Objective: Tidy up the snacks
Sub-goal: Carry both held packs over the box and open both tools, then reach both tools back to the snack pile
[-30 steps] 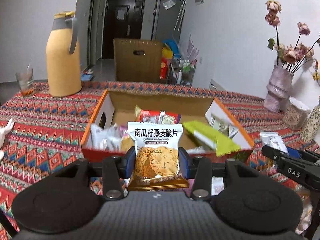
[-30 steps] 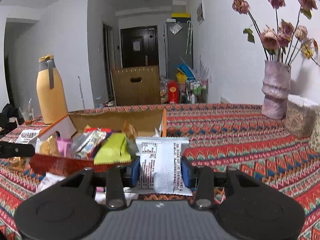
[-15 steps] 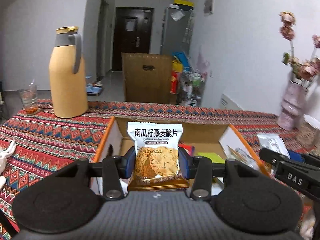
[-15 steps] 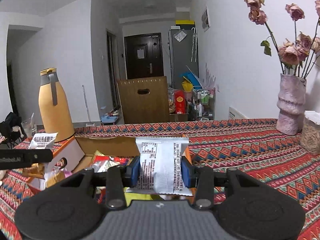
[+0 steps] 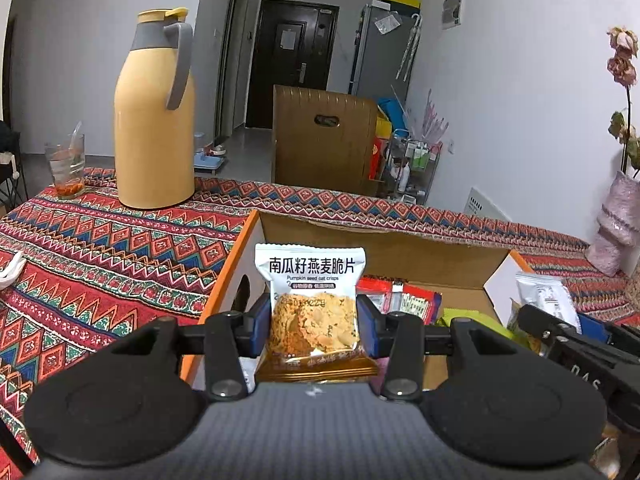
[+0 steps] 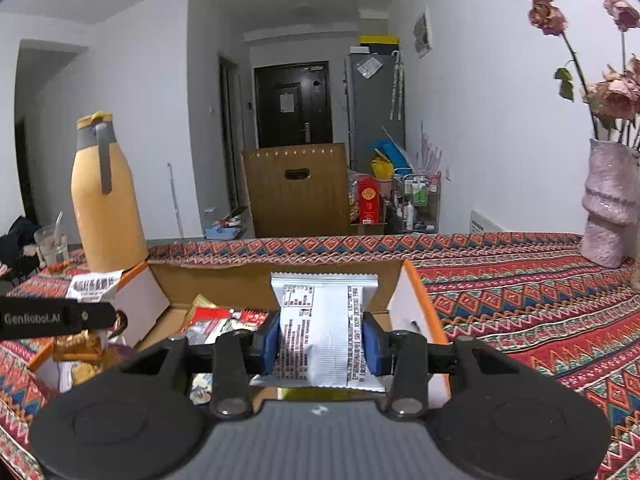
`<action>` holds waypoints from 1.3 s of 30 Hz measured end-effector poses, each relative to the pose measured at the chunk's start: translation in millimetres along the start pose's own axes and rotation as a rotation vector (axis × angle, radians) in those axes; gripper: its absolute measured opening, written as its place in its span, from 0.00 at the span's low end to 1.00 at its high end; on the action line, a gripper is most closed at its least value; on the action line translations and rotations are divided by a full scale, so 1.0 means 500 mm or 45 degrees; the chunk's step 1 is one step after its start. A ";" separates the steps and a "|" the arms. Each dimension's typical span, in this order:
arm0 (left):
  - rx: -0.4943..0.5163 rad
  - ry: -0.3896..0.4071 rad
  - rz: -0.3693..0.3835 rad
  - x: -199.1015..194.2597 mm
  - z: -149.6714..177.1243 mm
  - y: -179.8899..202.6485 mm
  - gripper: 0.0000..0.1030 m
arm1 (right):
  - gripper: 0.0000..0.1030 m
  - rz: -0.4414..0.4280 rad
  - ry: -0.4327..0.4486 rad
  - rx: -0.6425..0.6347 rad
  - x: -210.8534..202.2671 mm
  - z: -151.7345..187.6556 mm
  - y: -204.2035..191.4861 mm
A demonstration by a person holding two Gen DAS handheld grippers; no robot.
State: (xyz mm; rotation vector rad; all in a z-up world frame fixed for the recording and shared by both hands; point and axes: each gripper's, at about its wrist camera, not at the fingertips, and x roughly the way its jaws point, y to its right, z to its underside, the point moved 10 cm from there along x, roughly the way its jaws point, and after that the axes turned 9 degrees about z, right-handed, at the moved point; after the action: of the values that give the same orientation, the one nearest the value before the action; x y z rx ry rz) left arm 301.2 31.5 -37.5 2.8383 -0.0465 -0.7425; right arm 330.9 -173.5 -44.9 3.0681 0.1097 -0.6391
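Observation:
My left gripper (image 5: 312, 330) is shut on a white and brown pumpkin seed oat crisp packet (image 5: 312, 308), held upright over the left part of an open cardboard box (image 5: 384, 240) with orange edges. Red and green snack packets (image 5: 400, 300) lie inside the box. In the right wrist view my right gripper (image 6: 322, 344) is shut on a white printed snack packet (image 6: 324, 332), held above the box (image 6: 280, 276) near its right wall. The right gripper's arm and its packet (image 5: 544, 296) show at the right edge of the left wrist view; the left gripper's finger (image 6: 56, 316) crosses the left of the right wrist view.
A tall yellow thermos jug (image 5: 154, 120) and a glass (image 5: 68, 164) stand at the back left of the patterned tablecloth (image 5: 100, 248). A pink vase with dried flowers (image 6: 608, 208) stands at the right. A brown box (image 6: 296, 188) sits on the floor beyond the table.
Both grippers have moved forward over the box with their packets still held. The box now lies directly under them, and its front wall has dropped out of view.

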 end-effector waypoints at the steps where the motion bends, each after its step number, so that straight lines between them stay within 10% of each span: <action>1: -0.005 -0.001 0.009 0.000 0.002 -0.001 0.43 | 0.39 -0.005 -0.006 -0.002 0.004 0.003 -0.002; 8: -0.020 0.044 0.005 -0.018 -0.002 -0.005 0.69 | 0.49 -0.019 -0.039 0.045 0.010 0.013 0.014; 13: -0.014 0.101 -0.024 -0.039 -0.009 -0.004 1.00 | 1.00 -0.008 -0.005 0.090 -0.008 0.007 0.030; 39: -0.042 0.117 -0.040 -0.100 -0.037 0.002 1.00 | 1.00 0.006 0.058 0.117 -0.079 -0.033 0.054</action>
State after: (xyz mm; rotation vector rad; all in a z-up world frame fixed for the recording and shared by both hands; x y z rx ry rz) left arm 266.7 38.2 2.6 2.8438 0.0240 -0.6125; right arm 303.4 -203.0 -14.1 3.1714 0.0752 -0.5903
